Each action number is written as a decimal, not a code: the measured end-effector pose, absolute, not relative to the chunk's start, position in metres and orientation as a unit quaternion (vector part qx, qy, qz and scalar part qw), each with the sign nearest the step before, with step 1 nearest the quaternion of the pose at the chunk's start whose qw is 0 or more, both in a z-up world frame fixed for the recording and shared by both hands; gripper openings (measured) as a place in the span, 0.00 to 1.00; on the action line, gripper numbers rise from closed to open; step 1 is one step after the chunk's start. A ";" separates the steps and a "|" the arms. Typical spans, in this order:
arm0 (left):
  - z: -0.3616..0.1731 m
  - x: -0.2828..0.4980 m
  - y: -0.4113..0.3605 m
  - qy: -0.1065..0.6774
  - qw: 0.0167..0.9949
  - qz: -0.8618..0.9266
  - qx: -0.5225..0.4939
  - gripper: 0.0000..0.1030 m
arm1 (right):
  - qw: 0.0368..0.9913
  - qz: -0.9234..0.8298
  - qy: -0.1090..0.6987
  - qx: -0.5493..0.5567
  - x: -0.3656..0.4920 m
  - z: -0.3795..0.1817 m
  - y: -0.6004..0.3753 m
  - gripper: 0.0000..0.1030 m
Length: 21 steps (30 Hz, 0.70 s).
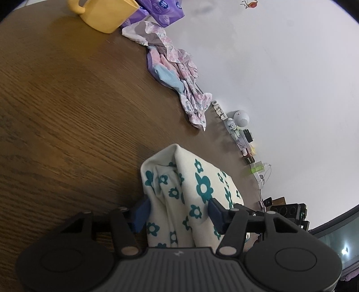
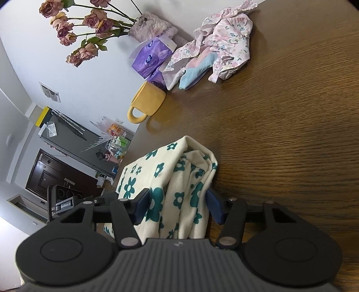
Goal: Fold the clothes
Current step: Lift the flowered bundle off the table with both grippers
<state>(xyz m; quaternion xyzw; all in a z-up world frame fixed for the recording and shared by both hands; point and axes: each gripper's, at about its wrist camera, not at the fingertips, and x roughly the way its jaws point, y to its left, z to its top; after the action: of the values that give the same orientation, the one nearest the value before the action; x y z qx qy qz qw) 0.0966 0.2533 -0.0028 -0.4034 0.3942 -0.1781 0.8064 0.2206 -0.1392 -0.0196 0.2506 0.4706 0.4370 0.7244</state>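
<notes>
Both your left hand-held gripper (image 1: pixel 178 212) and right hand-held gripper (image 2: pixel 177 206) pinch the flowered cloth (image 1: pixel 190 179). Bunched layers could slip free above the tabletop (image 1: pixel 67 112).

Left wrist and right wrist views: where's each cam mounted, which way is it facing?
Left wrist: on the left tool, looking along its fingers over the wooden table toward a white wall; own fingers clamp the cream floral cloth.
Right wrist: on the right tool, facing the table's far edge and dried roses; own fingers clamp the same cloth.
Shared: the cloth, yellow mug, purple tissue pack, pink clothes pile.
</notes>
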 end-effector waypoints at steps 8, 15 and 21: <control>-0.006 0.093 0.253 0.385 0.813 -0.170 -0.401 0.47 | 0.717 0.438 0.474 0.262 0.221 -0.023 -0.139 0.44; -0.009 0.094 0.252 0.375 0.818 -0.180 -0.398 0.42 | 0.720 0.439 0.470 0.261 0.219 -0.021 -0.137 0.37; -0.008 0.093 0.250 0.369 0.818 -0.184 -0.401 0.38 | 0.723 0.439 0.464 0.265 0.218 -0.019 -0.137 0.33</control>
<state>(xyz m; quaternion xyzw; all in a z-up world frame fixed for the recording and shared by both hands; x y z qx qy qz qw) 0.0935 0.2503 -0.0075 -0.4009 0.3687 -0.1838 0.8183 0.2178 -0.1372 -0.0188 0.2646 0.4638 0.4388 0.7228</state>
